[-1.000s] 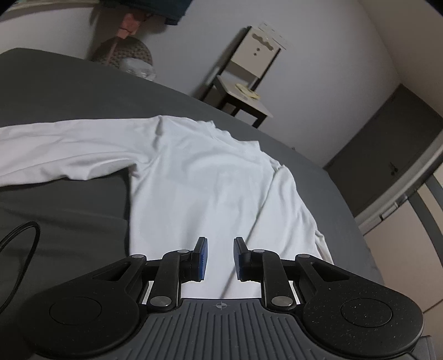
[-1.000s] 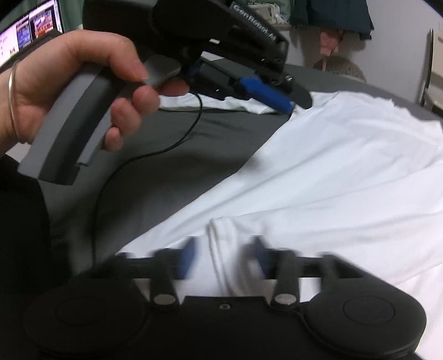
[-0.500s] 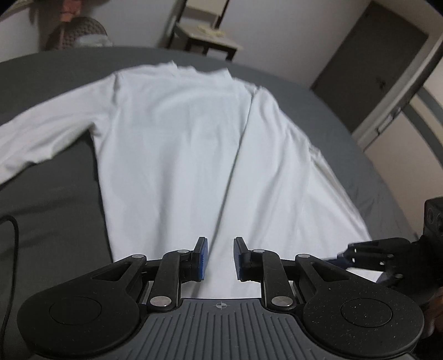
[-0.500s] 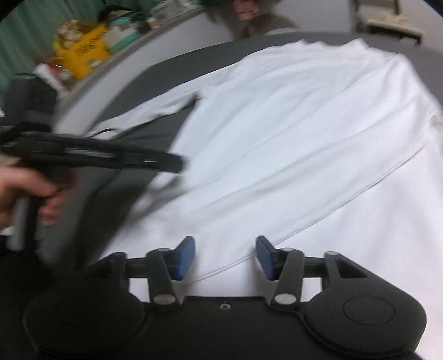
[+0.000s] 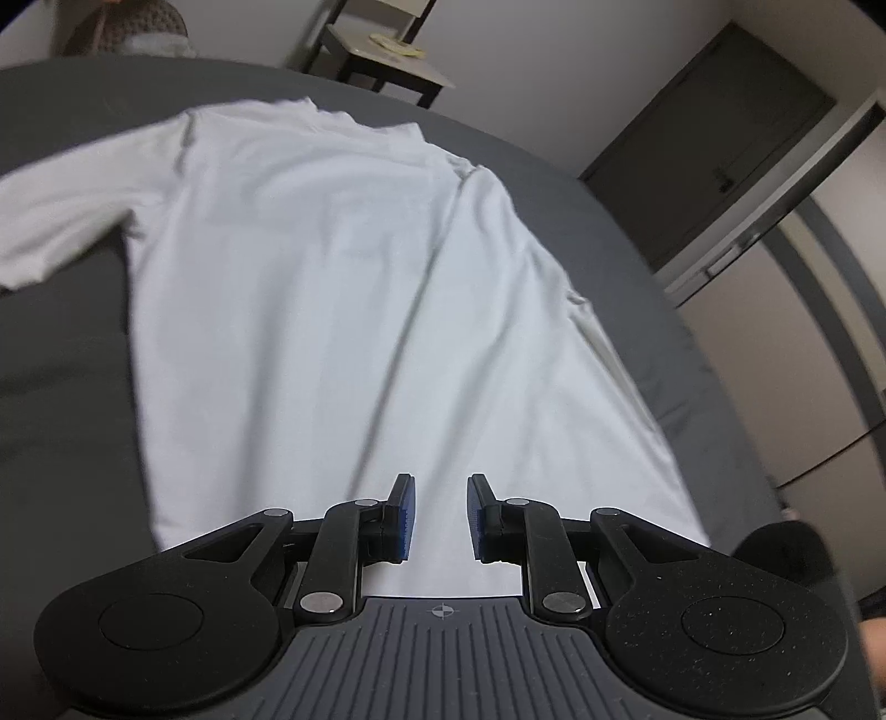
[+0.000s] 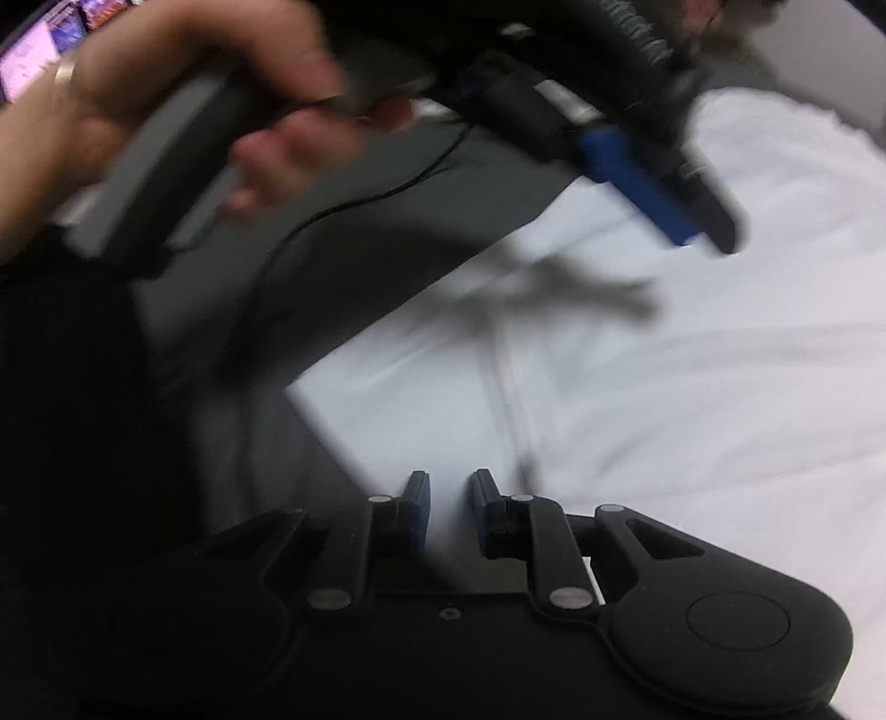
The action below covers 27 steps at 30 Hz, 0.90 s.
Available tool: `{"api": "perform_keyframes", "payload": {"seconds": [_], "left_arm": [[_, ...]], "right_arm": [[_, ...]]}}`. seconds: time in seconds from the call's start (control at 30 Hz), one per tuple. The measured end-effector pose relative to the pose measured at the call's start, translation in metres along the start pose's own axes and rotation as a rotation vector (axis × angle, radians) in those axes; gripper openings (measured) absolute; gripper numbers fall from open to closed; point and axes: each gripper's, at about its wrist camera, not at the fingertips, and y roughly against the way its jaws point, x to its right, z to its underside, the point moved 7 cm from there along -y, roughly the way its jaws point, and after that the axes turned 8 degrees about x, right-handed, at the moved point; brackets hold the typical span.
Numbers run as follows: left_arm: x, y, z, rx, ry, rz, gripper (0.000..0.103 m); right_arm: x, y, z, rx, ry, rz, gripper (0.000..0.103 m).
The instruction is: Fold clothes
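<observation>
The right gripper is swinging back toward the white shirt's hem, jaws narrowing but empty; the left gripper is hovering with jaws parted.

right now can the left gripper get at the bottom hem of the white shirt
Probably yes: the left gripper is open, hanging just above the white shirt near its bottom hem, and nothing lies between them.

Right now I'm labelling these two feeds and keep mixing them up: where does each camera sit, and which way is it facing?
Left wrist: on the left gripper, looking up the white shirt toward the chair; only its own fingers show.
Right wrist: on the right gripper, looking across the shirt's hem corner; the person's hand holding the left gripper shows, blurred.
Shared: the shirt on the grey bed.
</observation>
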Motion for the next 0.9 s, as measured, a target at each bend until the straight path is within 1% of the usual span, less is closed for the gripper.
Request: {"api": "perform_keyframes", "payload": {"seconds": [0.07, 0.13, 0.2, 0.27, 0.3, 0.33, 0.4, 0.43, 0.47, 0.53, 0.57, 0.63, 0.7, 0.73, 0.8, 0.87, 0.9], "left_arm": [[0.004, -0.003, 0.001, -0.001, 0.016, 0.026, 0.019], [0.007, -0.013, 0.007, -0.034, -0.044, -0.031, 0.019], [0.006, -0.020, 0.014, -0.089, -0.090, -0.072, 0.019], [0.003, -0.026, 0.023, -0.151, -0.124, -0.101, 0.019], [0.002, -0.026, 0.027, -0.171, -0.127, -0.091, 0.019], [0.002, -0.025, 0.029, -0.172, -0.138, -0.081, 0.019], [0.002, -0.018, 0.031, -0.200, -0.143, -0.082, 0.019], [0.002, -0.015, 0.032, -0.214, -0.146, -0.084, 0.019], [0.002, -0.009, 0.032, -0.209, -0.153, -0.090, 0.019], [0.002, 0.005, 0.025, -0.145, -0.164, -0.092, 0.019], [-0.004, 0.016, 0.015, -0.078, -0.141, -0.109, 0.019], [-0.016, 0.041, -0.005, 0.062, -0.089, -0.144, 0.019], [-0.049, 0.072, -0.028, 0.264, 0.064, -0.234, 0.019], [-0.070, 0.087, -0.034, 0.370, 0.175, -0.278, 0.019], [-0.111, 0.118, -0.031, 0.573, 0.441, -0.337, 0.019], [-0.147, 0.142, -0.016, 0.740, 0.690, -0.372, 0.019], [-0.158, 0.149, -0.009, 0.777, 0.757, -0.396, 0.019]], "right_arm": [[0.000, 0.012, -0.002, 0.038, 0.034, -0.006, 0.018], [0.008, 0.028, -0.012, 0.103, 0.044, 0.026, 0.019], [0.026, 0.036, -0.025, 0.145, 0.003, 0.087, 0.019], [0.051, 0.037, -0.032, 0.156, -0.067, 0.147, 0.019], [0.062, 0.033, -0.032, 0.145, -0.104, 0.171, 0.019], [0.072, 0.030, -0.032, 0.133, -0.137, 0.192, 0.019], [0.083, 0.025, -0.029, 0.103, -0.181, 0.222, 0.019], [0.090, 0.028, -0.030, 0.111, -0.199, 0.246, 0.019], [0.098, 0.034, -0.032, 0.135, -0.224, 0.284, 0.020], [0.116, 0.049, -0.037, 0.184, -0.282, 0.360, 0.027], [0.129, 0.057, -0.037, 0.211, -0.332, 0.390, 0.031], [0.153, 0.069, -0.043, 0.255, -0.424, 0.422, 0.031], [0.169, 0.077, -0.051, 0.286, -0.462, 0.412, 0.031], [0.176, 0.080, -0.055, 0.302, -0.473, 0.406, 0.031], [0.179, 0.086, -0.069, 0.336, -0.433, 0.401, 0.032], [0.179, 0.088, -0.080, 0.362, -0.375, 0.403, 0.034], [0.176, 0.089, -0.083, 0.371, -0.356, 0.394, 0.035]]}}
